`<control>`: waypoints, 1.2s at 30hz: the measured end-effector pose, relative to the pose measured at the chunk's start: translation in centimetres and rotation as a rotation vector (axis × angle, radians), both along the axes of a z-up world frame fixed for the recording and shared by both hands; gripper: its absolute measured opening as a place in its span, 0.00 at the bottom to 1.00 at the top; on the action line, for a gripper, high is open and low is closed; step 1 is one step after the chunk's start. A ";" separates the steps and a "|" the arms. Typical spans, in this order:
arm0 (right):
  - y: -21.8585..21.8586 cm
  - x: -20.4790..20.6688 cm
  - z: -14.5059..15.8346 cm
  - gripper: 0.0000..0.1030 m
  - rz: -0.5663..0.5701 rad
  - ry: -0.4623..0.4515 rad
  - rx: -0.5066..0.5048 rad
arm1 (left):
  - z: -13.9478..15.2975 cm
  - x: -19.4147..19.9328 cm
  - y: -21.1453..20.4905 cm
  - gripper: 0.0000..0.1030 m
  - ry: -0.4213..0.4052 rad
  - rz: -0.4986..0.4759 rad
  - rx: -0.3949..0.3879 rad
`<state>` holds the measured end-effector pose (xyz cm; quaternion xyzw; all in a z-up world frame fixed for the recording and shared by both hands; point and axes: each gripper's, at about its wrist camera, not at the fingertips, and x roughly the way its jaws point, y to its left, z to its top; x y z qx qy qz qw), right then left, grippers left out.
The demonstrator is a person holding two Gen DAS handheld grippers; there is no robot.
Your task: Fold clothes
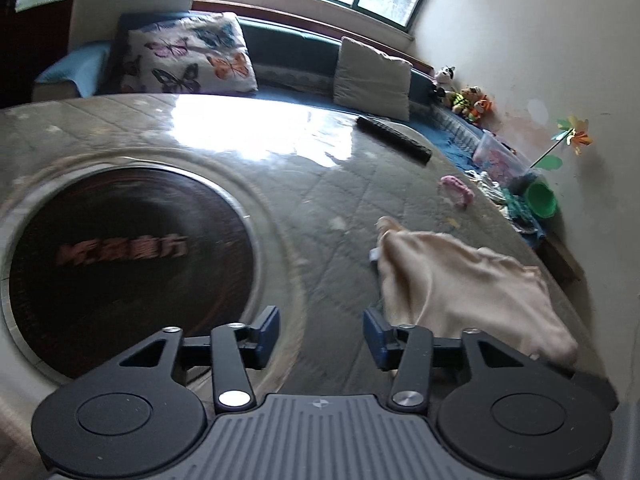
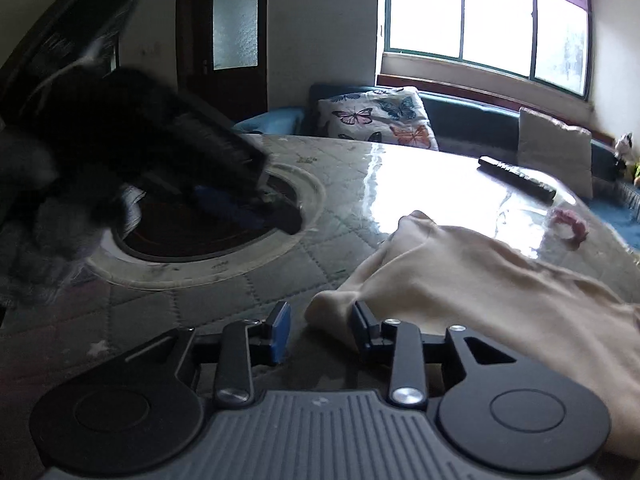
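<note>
A cream garment [image 1: 460, 280] lies crumpled on the right part of the quilted, glass-topped table [image 1: 320, 184]. My left gripper [image 1: 320, 336] is open over the bare table with nothing between its fingers, and the garment sits just behind its right finger [image 1: 378, 336]. In the right wrist view the same garment [image 2: 480, 272] spreads to the right. Its near folded corner reaches between the fingers of my right gripper [image 2: 320, 328], which stands open with the pads not pressing it. The left gripper [image 2: 160, 152] shows as a dark blur at the left.
A round dark cooktop [image 1: 120, 240] is set into the table. A black remote [image 1: 394, 139] and a pink scrunchie [image 1: 456, 190] lie further back. Behind the table is a blue sofa with a butterfly pillow [image 1: 188, 56], a beige cushion [image 1: 372, 72] and soft toys [image 1: 468, 100].
</note>
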<state>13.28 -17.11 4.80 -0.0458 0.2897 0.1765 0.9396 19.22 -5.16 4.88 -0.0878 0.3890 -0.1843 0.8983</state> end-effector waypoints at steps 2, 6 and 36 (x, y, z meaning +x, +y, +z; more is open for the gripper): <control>-0.1 -0.6 0.1 0.43 -0.016 0.003 0.010 | -0.1 -1.3 0.6 0.60 -0.019 0.006 0.017; -0.3 -1.8 0.0 0.61 -0.070 0.008 0.019 | -0.3 -3.6 1.0 0.80 -0.045 0.006 0.049; -5.3 -6.2 -0.4 1.00 -0.510 0.069 0.010 | -1.3 -11.1 -2.8 1.00 -0.187 -0.088 0.178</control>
